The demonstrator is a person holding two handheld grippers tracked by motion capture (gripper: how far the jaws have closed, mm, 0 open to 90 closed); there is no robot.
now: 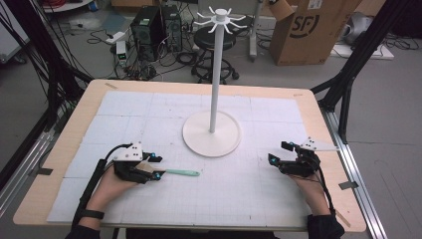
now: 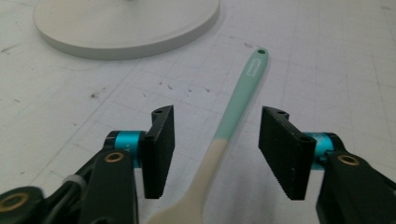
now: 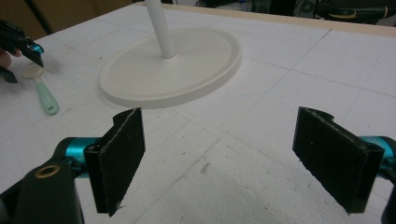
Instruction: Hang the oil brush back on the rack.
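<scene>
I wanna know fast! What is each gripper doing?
Left gripper: open, jaws either side of the spatula, not squeezing it.
Right gripper: open, holding nothing.

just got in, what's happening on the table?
A person holds a gripper in each hand. The left gripper is open, its jaws either side of a mint-and-cream spatula that lies flat on the white mat; nothing is clamped yet. The right gripper is open over bare mat. A white hanger stand stands mid-table, nothing on its hooks.
</scene>
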